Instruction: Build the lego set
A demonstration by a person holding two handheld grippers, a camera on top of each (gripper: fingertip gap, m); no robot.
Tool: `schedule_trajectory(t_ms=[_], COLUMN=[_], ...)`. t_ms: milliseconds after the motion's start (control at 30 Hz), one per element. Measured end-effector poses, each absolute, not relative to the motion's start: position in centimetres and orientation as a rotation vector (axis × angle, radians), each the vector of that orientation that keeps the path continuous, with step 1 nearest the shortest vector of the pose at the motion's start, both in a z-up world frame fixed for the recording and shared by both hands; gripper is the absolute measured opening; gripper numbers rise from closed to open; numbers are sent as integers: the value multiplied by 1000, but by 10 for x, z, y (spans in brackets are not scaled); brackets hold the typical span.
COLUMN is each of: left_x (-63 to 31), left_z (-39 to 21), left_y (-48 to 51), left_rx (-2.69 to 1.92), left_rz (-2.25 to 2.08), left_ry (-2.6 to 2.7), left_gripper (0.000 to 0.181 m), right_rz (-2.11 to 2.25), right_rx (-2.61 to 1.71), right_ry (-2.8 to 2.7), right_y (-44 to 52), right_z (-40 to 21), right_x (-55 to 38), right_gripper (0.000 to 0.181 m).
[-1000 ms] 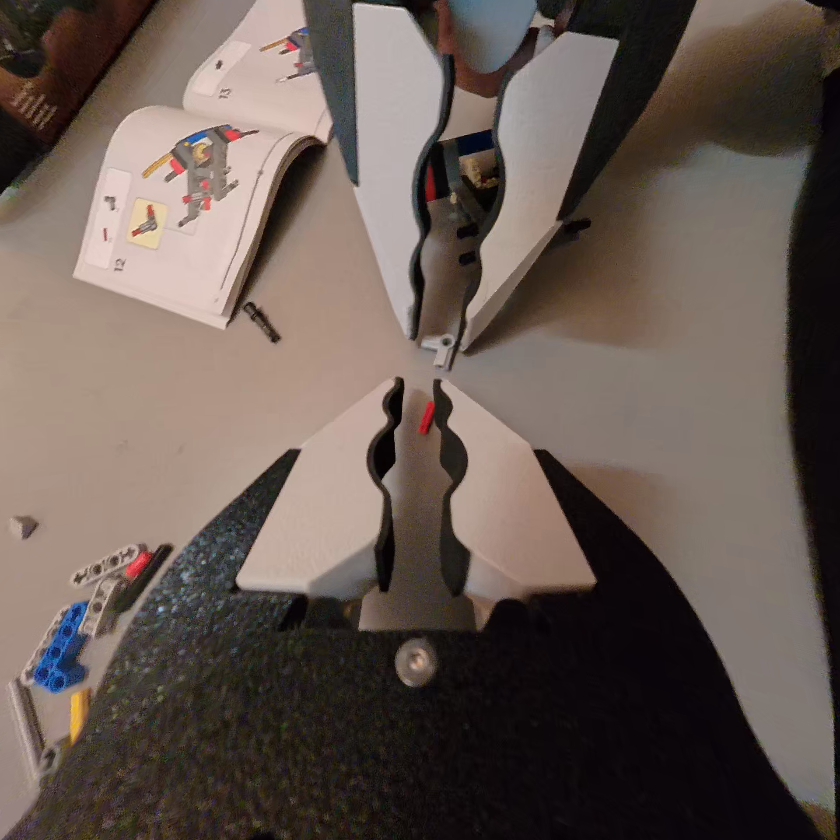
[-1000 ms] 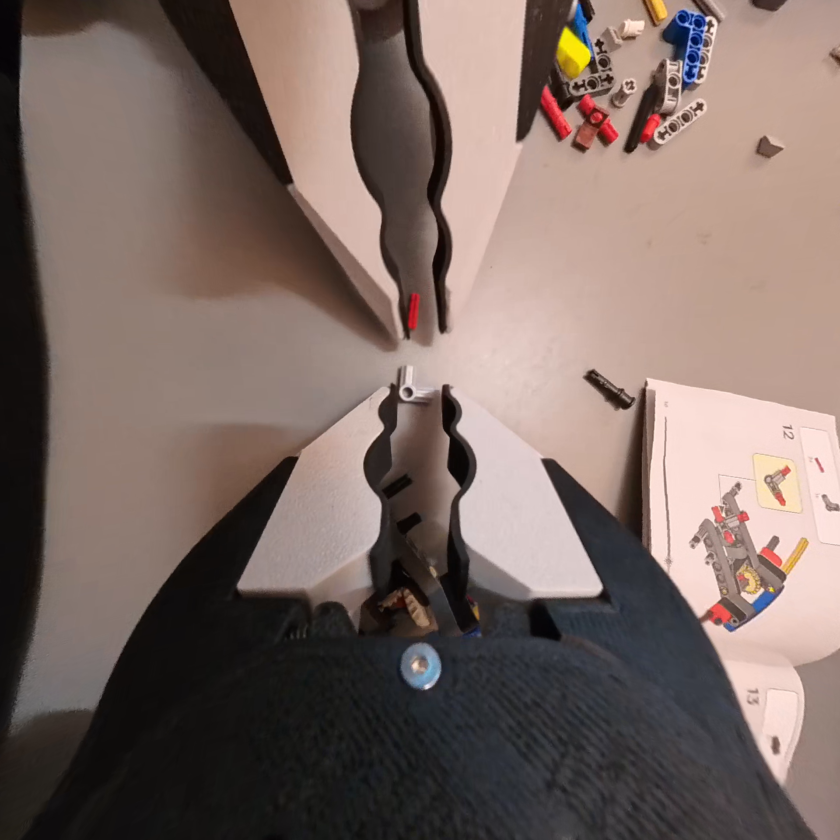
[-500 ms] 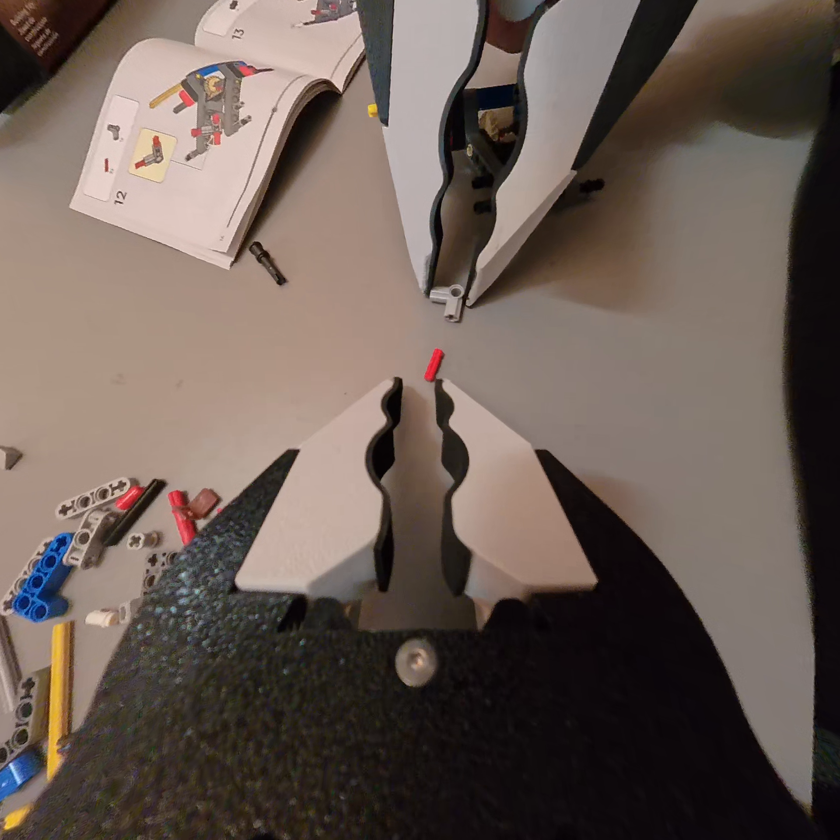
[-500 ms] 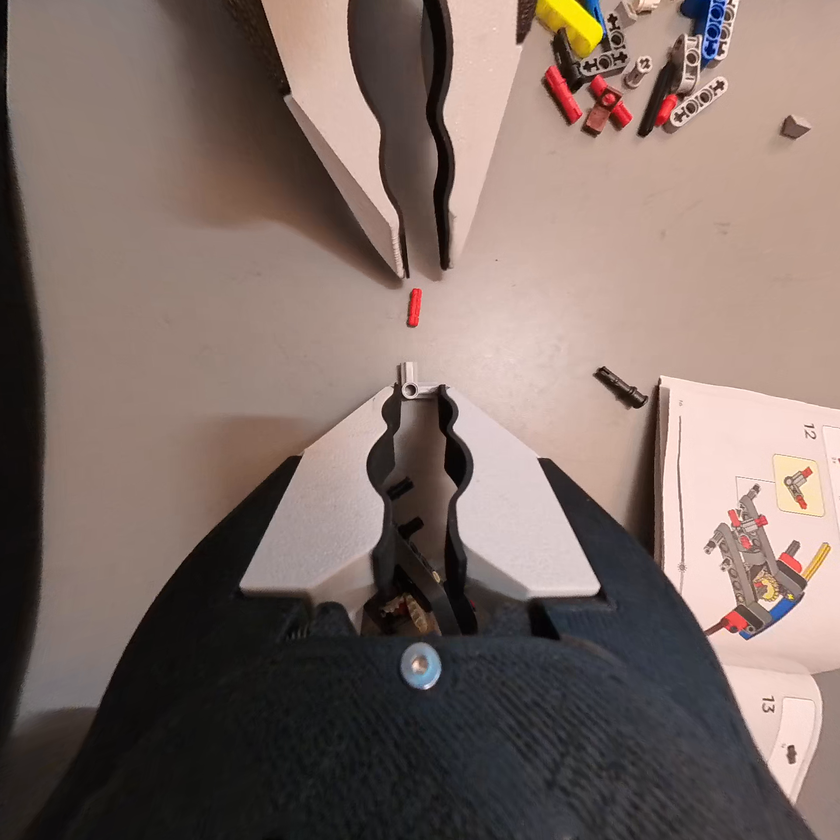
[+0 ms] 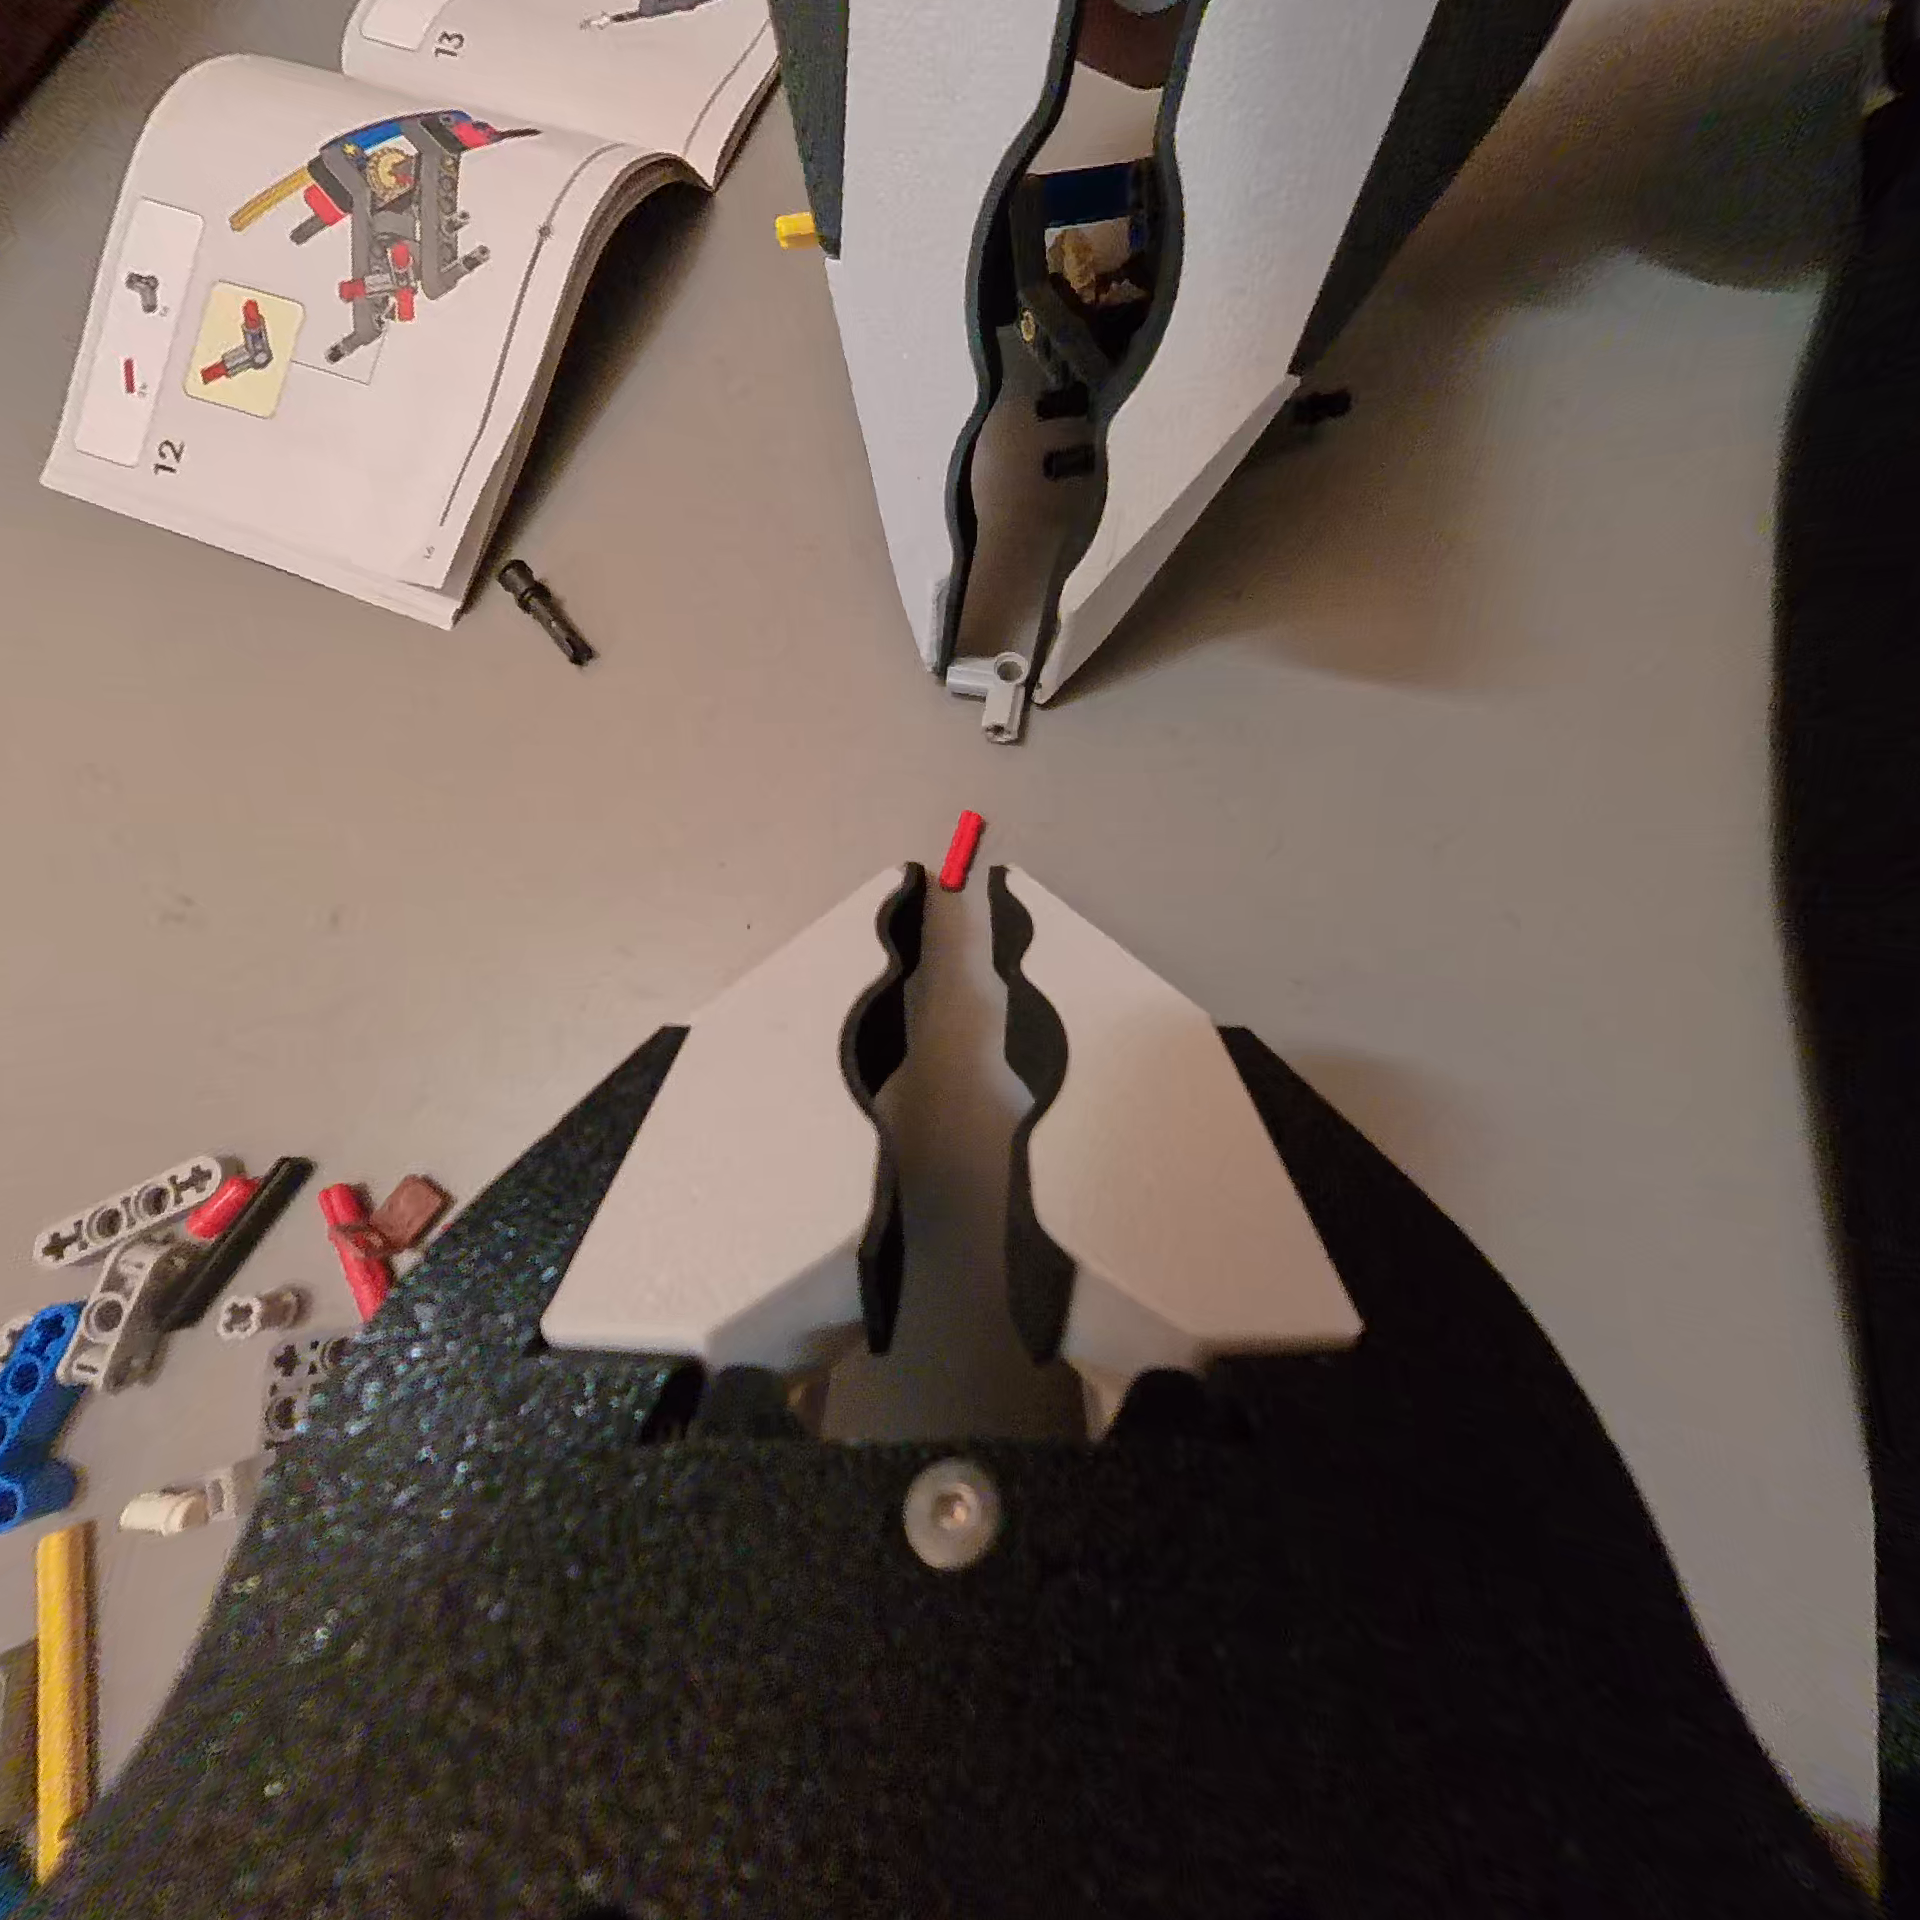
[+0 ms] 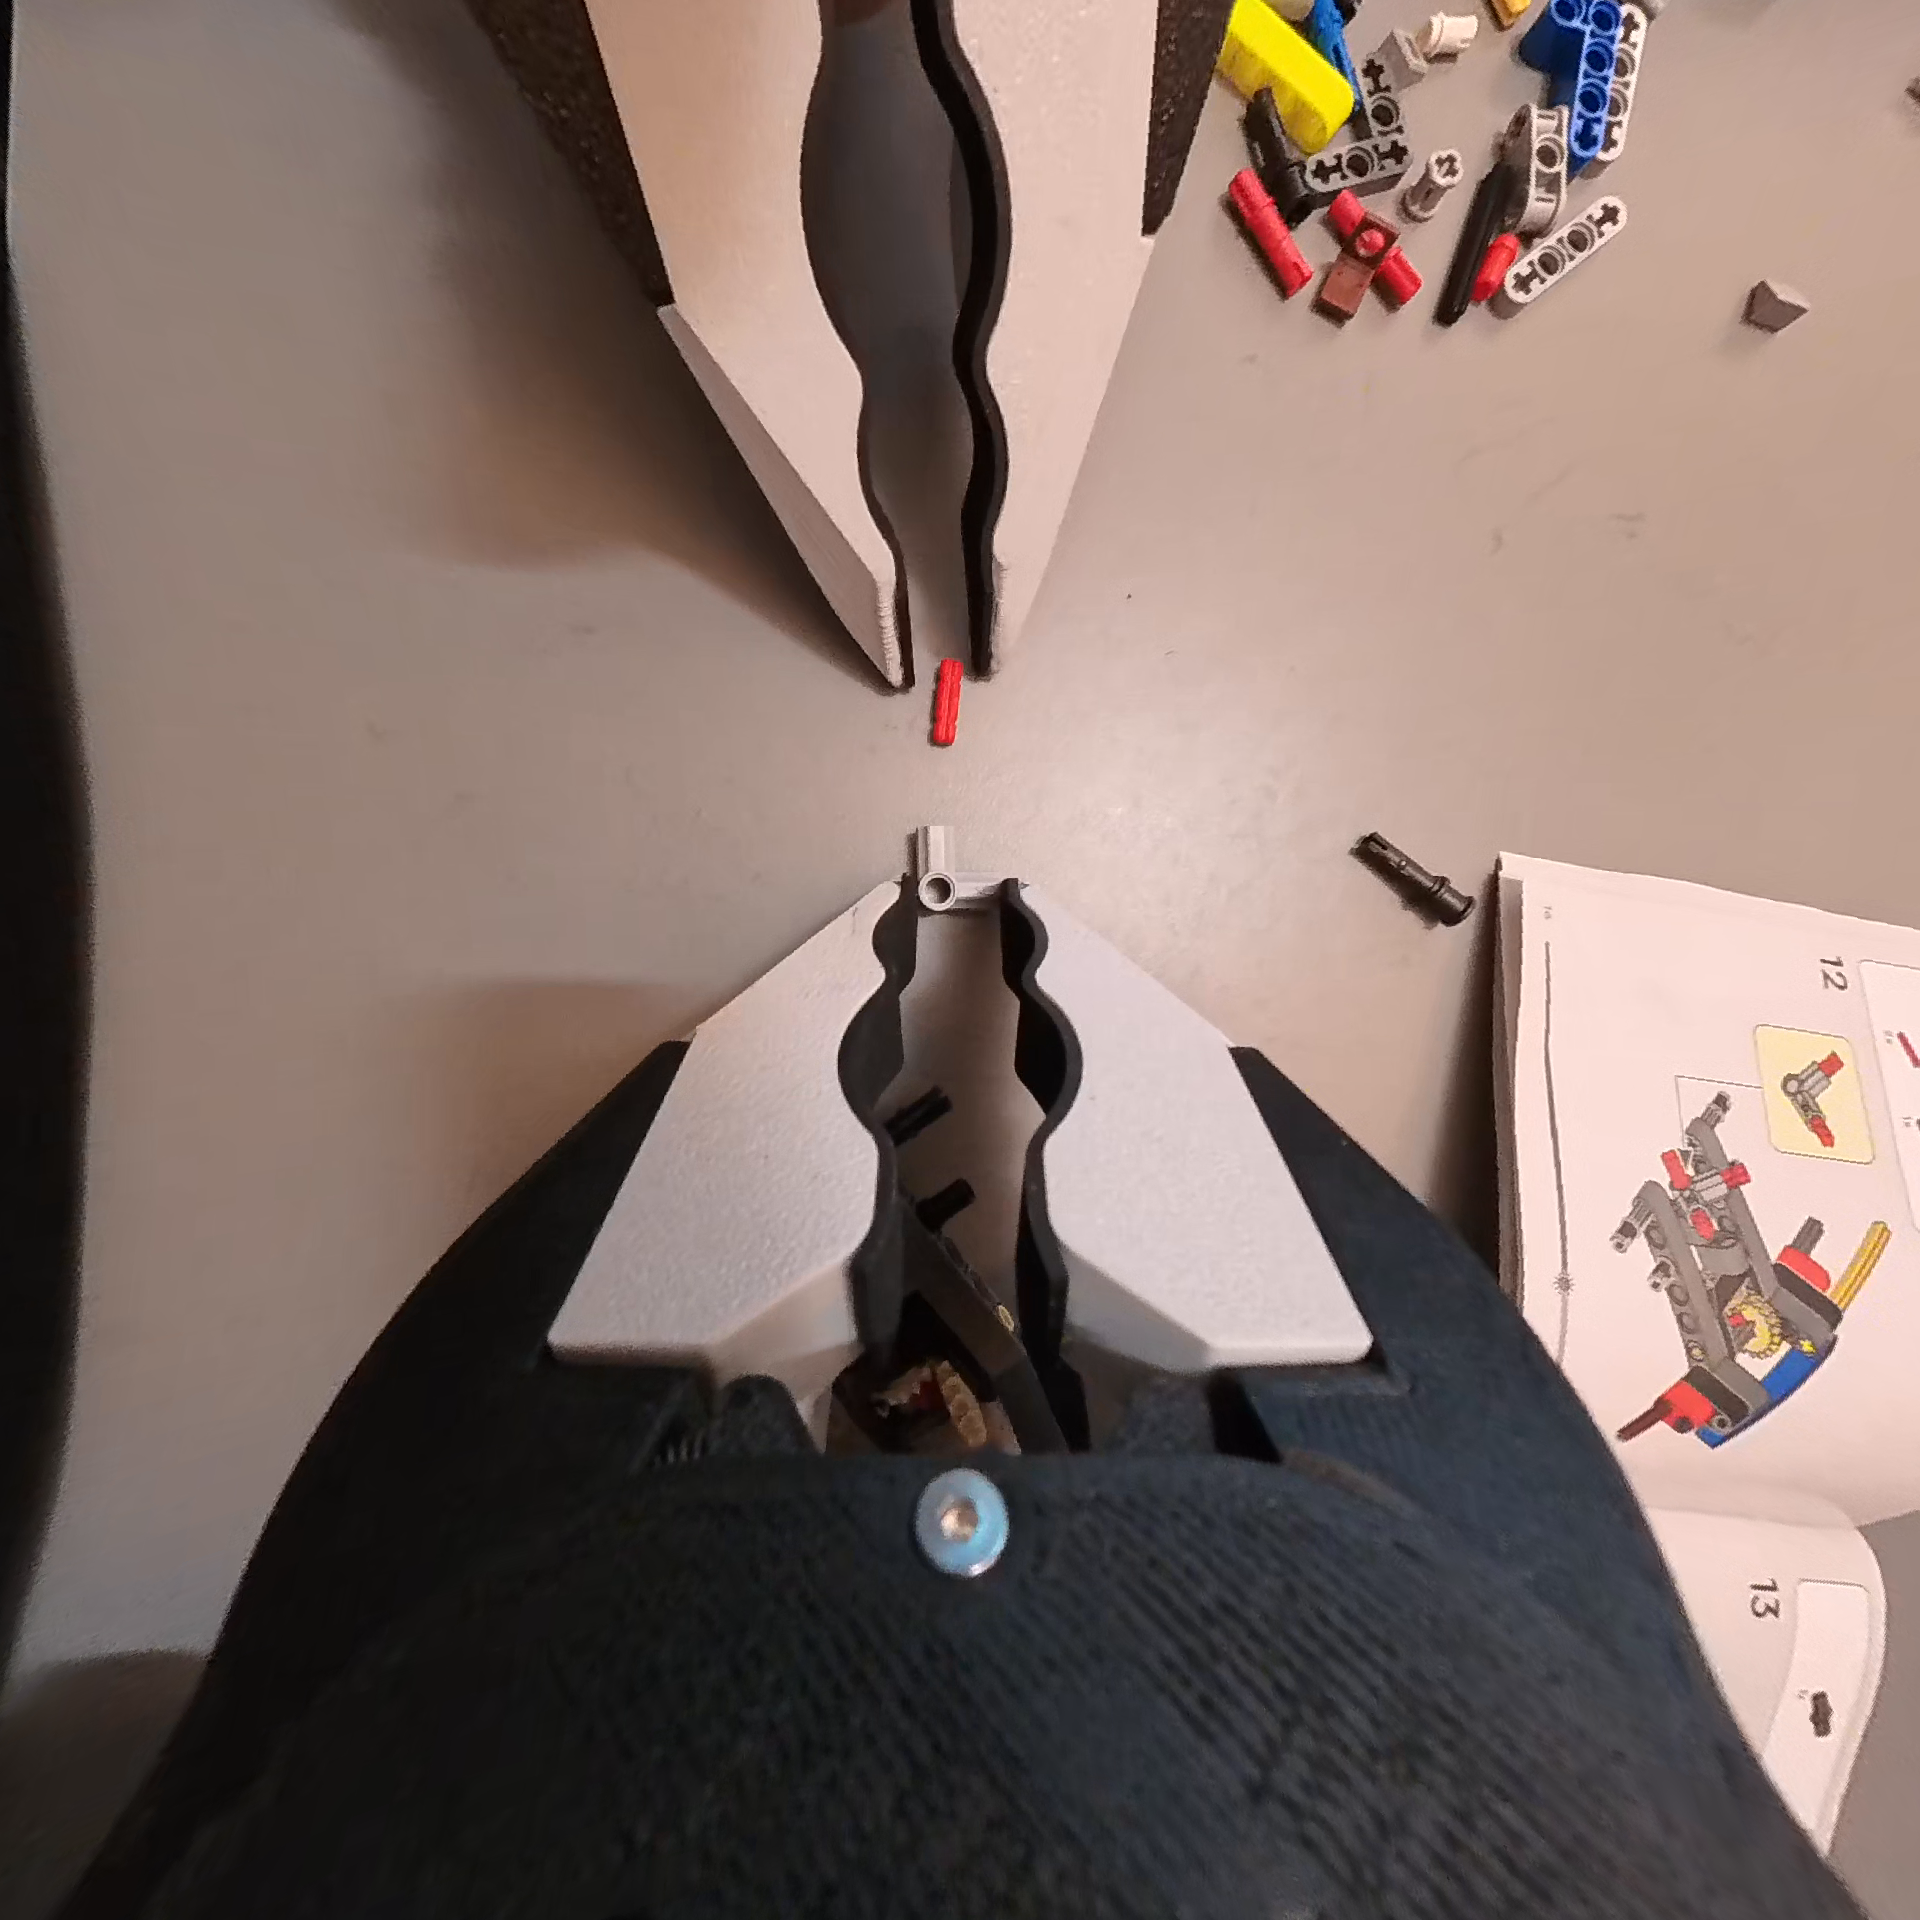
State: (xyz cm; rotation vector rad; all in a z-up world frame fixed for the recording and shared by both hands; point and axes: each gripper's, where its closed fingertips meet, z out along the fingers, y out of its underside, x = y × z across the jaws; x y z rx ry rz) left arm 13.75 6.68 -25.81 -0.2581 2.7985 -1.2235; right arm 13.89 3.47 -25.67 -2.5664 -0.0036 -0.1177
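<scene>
Two grippers on the table here: the left gripper (image 5: 954, 878) and the right gripper (image 6: 961, 894). One small red pin (image 5: 960, 849) lies loose between them, and one light grey angle connector (image 6: 943, 881) sits at the right one's tips. One black pin (image 5: 543, 611) beside one open instruction booklet (image 5: 343, 312). In the loose pile: one yellow curved piece (image 6: 1286, 68), one brown piece (image 6: 1349, 283), one long yellow axle (image 5: 60, 1683), and one grey wedge (image 6: 1772, 305) apart. The blue beams overlap, so their number is unclear.
</scene>
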Motion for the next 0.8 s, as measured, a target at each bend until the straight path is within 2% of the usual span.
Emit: schedule_trajectory(t_ms=[33,567,800], left_x=[138,136,134], left_z=[-258,-257,-258], left_y=[67,68,65], left_rx=[-258,-287,-247], left_rz=[-1224,-1234,-1210], left_ry=[2797,2800,2780], left_gripper=[10,12,2], right_rz=[-121,-116,-126], right_rx=[-2564,-2536,-2537], right_ry=[-4,25,33], right_y=[35,35,35], right_z=[-257,-257,-257], right_x=[139,139,139], right_gripper=[14,14,14])
